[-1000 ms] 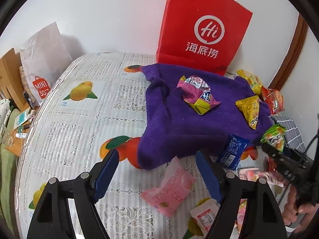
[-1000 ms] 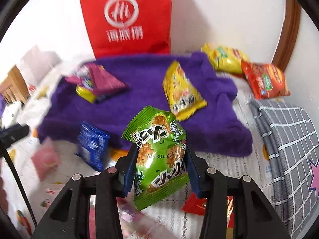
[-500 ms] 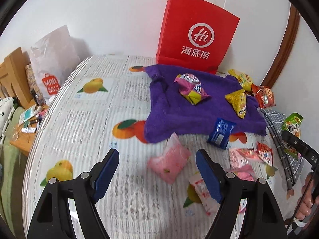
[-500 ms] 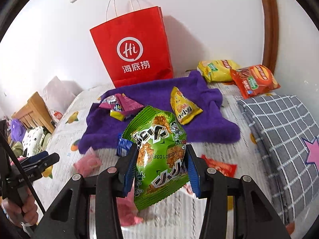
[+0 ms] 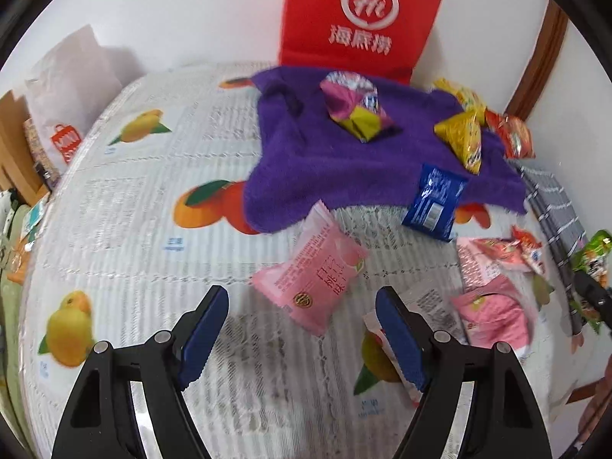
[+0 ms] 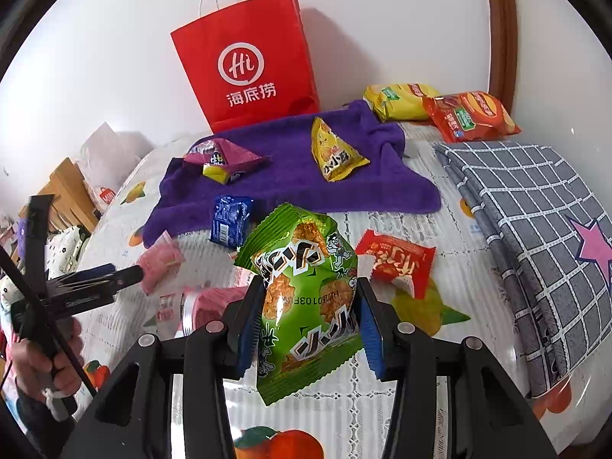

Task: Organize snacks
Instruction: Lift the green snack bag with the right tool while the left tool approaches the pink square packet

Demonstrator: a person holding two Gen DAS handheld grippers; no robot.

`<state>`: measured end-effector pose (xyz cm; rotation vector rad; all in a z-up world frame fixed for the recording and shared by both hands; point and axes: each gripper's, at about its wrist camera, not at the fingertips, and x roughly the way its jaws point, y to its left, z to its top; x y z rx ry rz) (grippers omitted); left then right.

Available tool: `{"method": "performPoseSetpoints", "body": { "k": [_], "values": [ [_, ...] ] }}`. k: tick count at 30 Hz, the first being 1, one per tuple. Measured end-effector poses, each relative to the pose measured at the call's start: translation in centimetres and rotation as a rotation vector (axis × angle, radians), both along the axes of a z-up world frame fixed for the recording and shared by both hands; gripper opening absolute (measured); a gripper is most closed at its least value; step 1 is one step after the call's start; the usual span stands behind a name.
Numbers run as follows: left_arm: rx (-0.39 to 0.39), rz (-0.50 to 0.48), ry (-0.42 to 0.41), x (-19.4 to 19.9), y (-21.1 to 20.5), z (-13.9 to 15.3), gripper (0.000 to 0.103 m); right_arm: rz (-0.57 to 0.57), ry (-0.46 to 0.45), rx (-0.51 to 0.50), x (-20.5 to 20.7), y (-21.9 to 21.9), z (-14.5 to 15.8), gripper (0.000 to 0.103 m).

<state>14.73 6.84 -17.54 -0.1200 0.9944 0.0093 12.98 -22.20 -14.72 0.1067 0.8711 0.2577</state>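
Holding: your right gripper [image 6: 308, 319] pinches the green bag [image 6: 306, 290] above the table.
Left gripper [image 5: 302, 329]: spread wide, empty.
Done: three packets on the purple towel [image 6: 290, 179].
Left: pink packet [image 5: 319, 267], blue packet [image 5: 434, 201], red packet [image 6: 397, 264].

even, bright indoor light fills both views, with no hard glare on the white wall [image 6: 382, 19]. the red bag [image 6: 248, 69] throws a soft shadow on the wall to its right. fisheye bending curves the table [image 5: 114, 229] edge and door frame [image 6: 501, 26], and black corners ring each frame. the left view is motion-smeared, worst on the bag's print [image 5: 363, 19]. the green pack [image 6: 306, 298] shows small shiny highlights and sharp print.
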Motion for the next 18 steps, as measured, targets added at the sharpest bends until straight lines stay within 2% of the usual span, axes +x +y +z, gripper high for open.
{"method": "performPoseSetpoints", "body": {
  "k": [5,10,13,14,18],
  "values": [
    [0.005,-0.033,0.017,1.7,-0.3,-1.7,0.078,-0.003,0.006,0.0,0.2,-0.2,-0.5,0.046],
    [0.115,-0.096,-0.004,2.4,-1.7,-2.2,0.078,-0.008,0.032,-0.001,0.6,0.0,-1.3,0.046],
    [0.129,-0.123,-0.033,2.2,-2.0,-2.2,0.078,-0.018,0.044,-0.014,0.8,0.3,-1.9,0.046],
    [0.122,-0.124,-0.037,2.2,-2.0,-2.2,0.076,-0.02,0.048,-0.02,0.8,0.4,-2.0,0.046],
    [0.111,-0.129,-0.054,1.6,-1.9,-1.8,0.054,-0.028,0.064,-0.022,0.8,0.5,-2.4,0.046]
  ]
}}
